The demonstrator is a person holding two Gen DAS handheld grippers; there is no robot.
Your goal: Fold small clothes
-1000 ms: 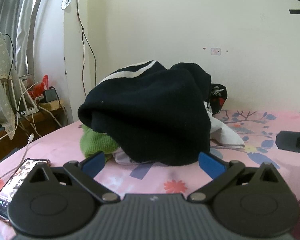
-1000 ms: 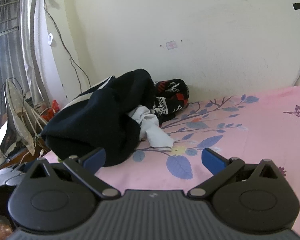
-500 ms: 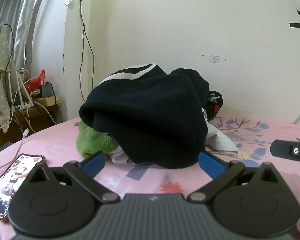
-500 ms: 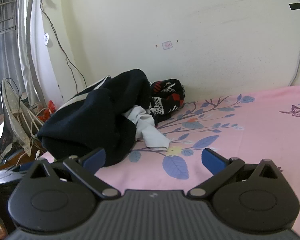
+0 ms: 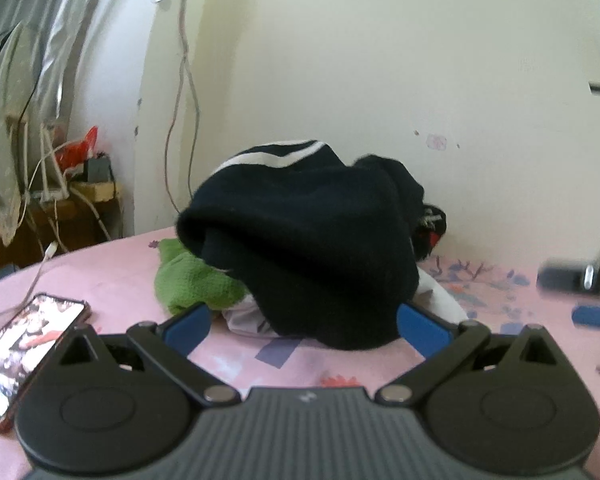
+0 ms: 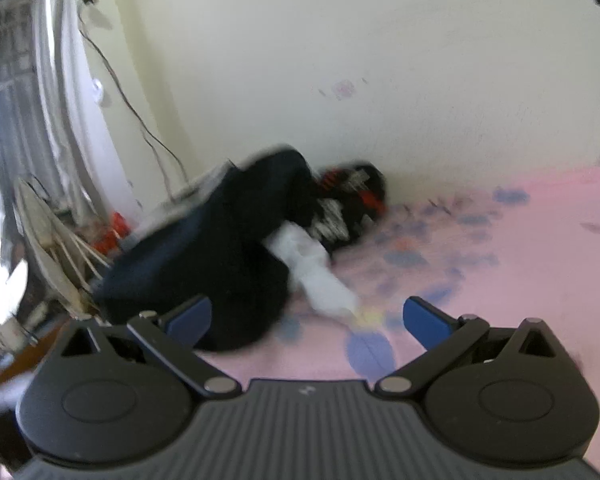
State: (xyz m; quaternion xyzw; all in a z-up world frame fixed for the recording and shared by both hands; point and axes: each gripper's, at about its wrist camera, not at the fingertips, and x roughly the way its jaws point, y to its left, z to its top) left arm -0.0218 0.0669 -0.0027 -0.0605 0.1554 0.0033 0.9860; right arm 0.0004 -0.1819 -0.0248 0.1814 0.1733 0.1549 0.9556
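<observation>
1. Pale cream wall (image 5: 380,60) rises behind a bed (image 5: 112,276) with a pink flowered sheet; the clothes lie where sheet meets wall.
2. Straight ahead of the left tool (image 5: 304,322) sits the clothes pile (image 5: 300,240), topped by a dark navy garment (image 5: 312,224) with a white stripe along its upper edge.
3. A green knit piece (image 5: 192,280) pokes out from under the navy garment, ahead and to the left of the left tool; a white cloth (image 5: 440,300) shows at the right, beside the right blue fingertip.
4. Left tool's blue fingers (image 5: 188,326) stand wide apart, gripping nothing, with the near edge of the pile between them.
5. A phone (image 5: 24,352) with a lit screen lies on the sheet to the left of this tool (a white cable runs beside it).
6. Right tool (image 6: 304,320) also has its fingers (image 6: 426,320) spread apart and empty; its view is blurred.
7. From the right tool, the pile (image 6: 228,256) lies ahead and to the left, with a black, red and white printed garment (image 6: 348,200) behind it against the wall.
8. The right tool (image 5: 580,280) shows as a dark blur at the far right of the left view.
</observation>
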